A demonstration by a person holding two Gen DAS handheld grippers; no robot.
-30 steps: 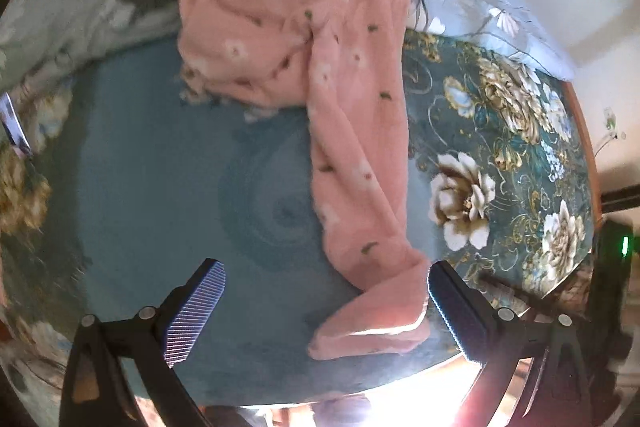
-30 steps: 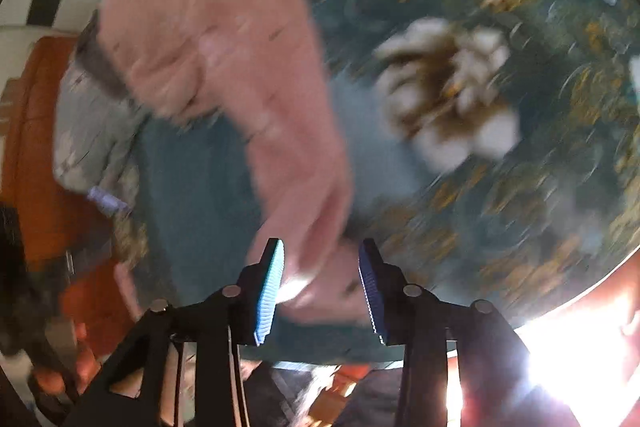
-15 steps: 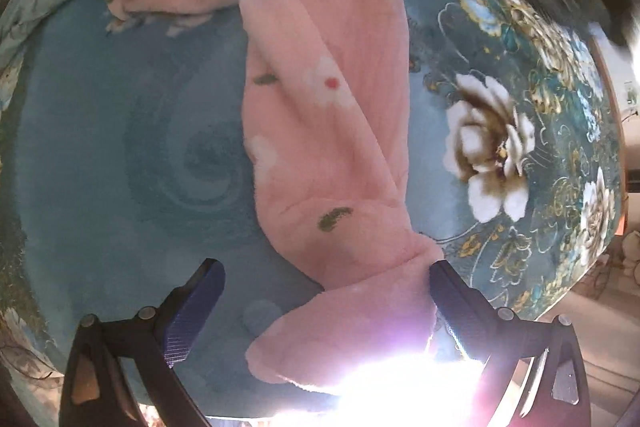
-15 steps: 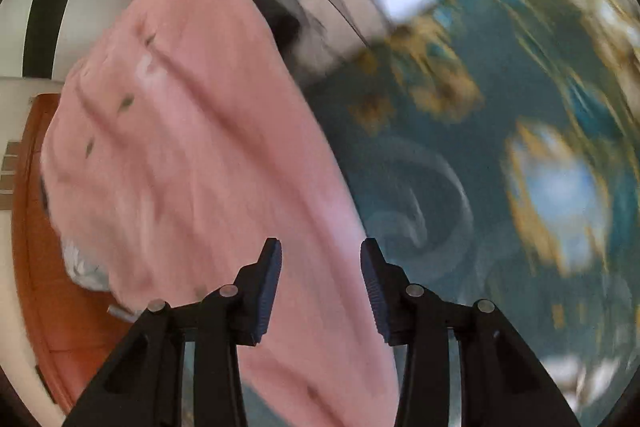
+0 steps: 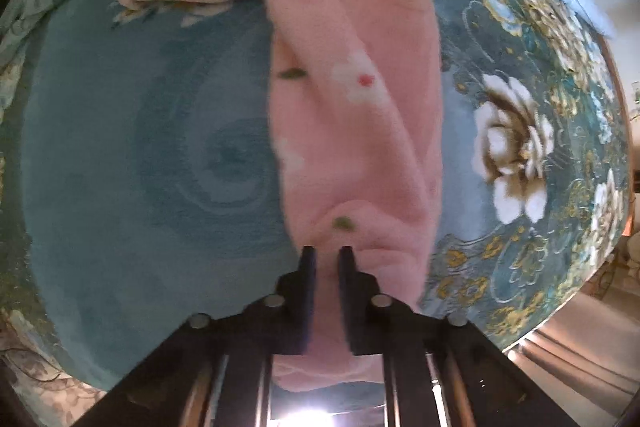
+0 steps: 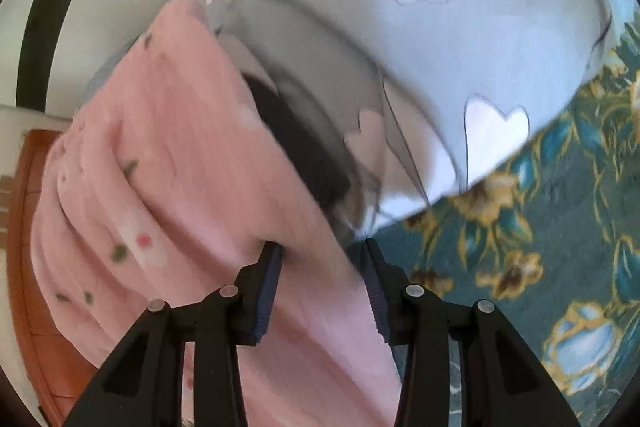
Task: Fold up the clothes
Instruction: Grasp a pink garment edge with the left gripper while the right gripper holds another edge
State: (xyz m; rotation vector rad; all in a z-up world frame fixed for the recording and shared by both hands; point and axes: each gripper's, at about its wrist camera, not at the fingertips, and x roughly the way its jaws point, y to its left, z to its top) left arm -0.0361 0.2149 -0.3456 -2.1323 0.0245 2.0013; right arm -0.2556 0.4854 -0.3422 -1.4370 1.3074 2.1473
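A pink fleece garment point(image 5: 352, 79) with small flowers lies on a teal floral bedspread point(image 5: 132, 155). One long leg runs toward me, and the rest is bunched at the far end. My left gripper point(image 5: 327, 255) is shut on the near end of that leg. In the right wrist view the same garment point(image 6: 160, 195) fills the left side. My right gripper point(image 6: 322, 251) is open, with its fingers set around the garment's edge and cloth lying between them.
A pale grey pillow or quilt point(image 6: 420, 39) with white flower prints lies at the head of the bed, with a dark fold beneath it. An orange wooden bed frame point(image 6: 24, 235) is at the left. The bed's edge and the floor point(image 5: 580, 343) show at the lower right.
My left gripper has moved onto the leg's end and closed on it. My right gripper has travelled up the garment to its far end near the pillow.
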